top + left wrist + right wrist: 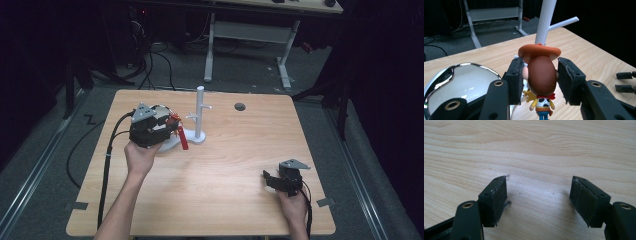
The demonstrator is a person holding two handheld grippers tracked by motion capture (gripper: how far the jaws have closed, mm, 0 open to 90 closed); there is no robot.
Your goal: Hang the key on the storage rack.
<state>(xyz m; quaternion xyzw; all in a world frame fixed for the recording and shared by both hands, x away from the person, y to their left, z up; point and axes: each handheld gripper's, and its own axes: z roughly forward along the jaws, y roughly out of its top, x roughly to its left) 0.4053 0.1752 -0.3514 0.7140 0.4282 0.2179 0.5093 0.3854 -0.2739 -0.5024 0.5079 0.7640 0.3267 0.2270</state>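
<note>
A light wooden table (235, 165) carries everything, with a small dark round hole (240, 106) near its far edge. Toward the far left of its middle stands a white peg stand (199, 117), an upright post with short side arms on a round base. Just beside it sits a rounded, shiny chrome-rimmed white object (461, 82), partly hidden under the left gripper (539, 80); I cannot tell what it is. The person's left hand (141, 156) holds that gripper over this spot, and its jaws are closed in on the head of a small cowboy figurine (541, 77) with an orange hat, brown hair, a red bandana and a yellow shirt. The pads press against both sides of the head, and the figure hangs between them with the white post right behind it. A red strip (183, 138) dangles at the gripper's front in the high view. Well apart, near the table's right front corner, the right hand (292, 207) holds the right gripper (539, 200) low over bare wood, jaws spread wide with nothing between them.
</note>
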